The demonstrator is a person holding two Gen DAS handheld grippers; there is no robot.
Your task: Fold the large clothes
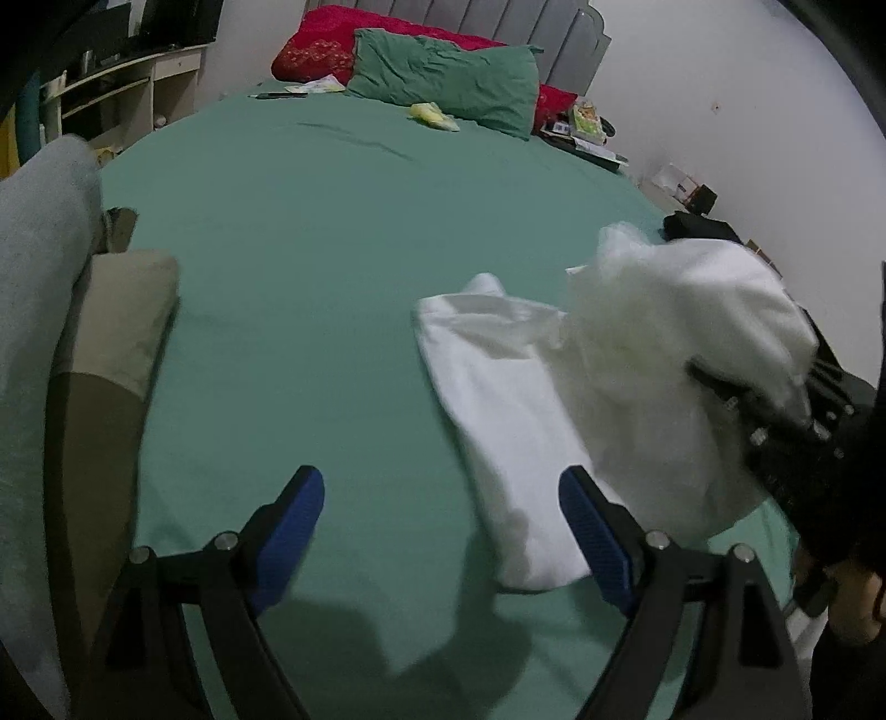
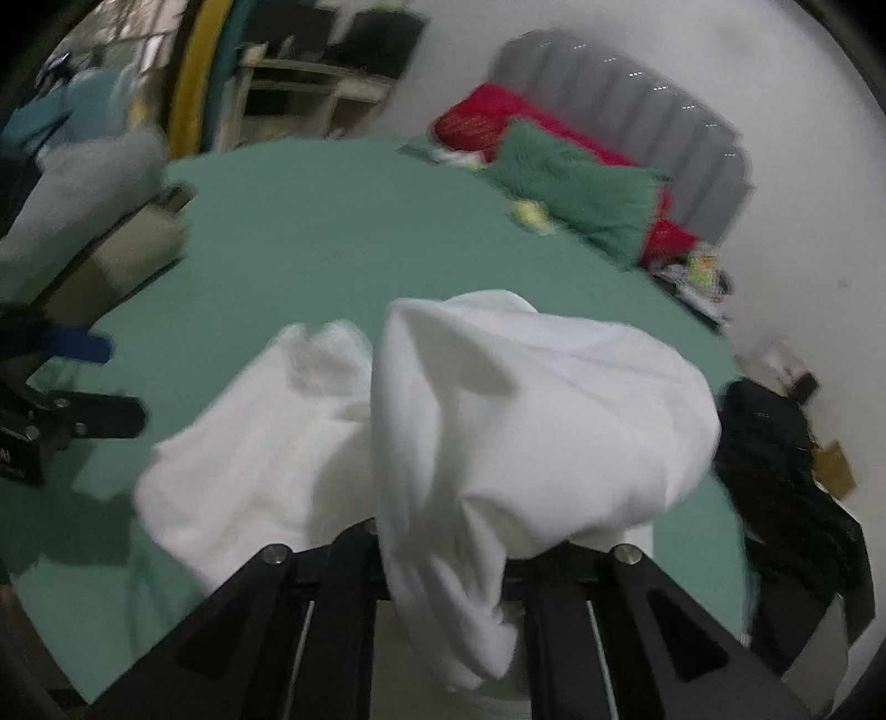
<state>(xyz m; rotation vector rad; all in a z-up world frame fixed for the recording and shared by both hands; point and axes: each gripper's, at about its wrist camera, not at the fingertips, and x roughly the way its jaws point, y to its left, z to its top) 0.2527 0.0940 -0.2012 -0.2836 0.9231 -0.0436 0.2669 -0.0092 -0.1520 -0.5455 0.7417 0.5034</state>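
White garment (image 2: 531, 421) is lying bunched on the green bed (image 1: 310, 277), folding barely begun; right gripper (image 2: 448, 559) fingers are pinching it, left gripper (image 1: 443, 531) gaping empty.

Lighting is dim and even. Soft shadows fall on the bed sheet (image 1: 310, 266) near the lens. Fisheye curvature bends the edges. The right wrist view shows heavy motion blur.

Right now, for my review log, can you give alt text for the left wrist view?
The left gripper hovers with jaws open over a green bed sheet, beside a white garment whose far part the right gripper lifts. A green pillow and red pillow lie at the headboard.
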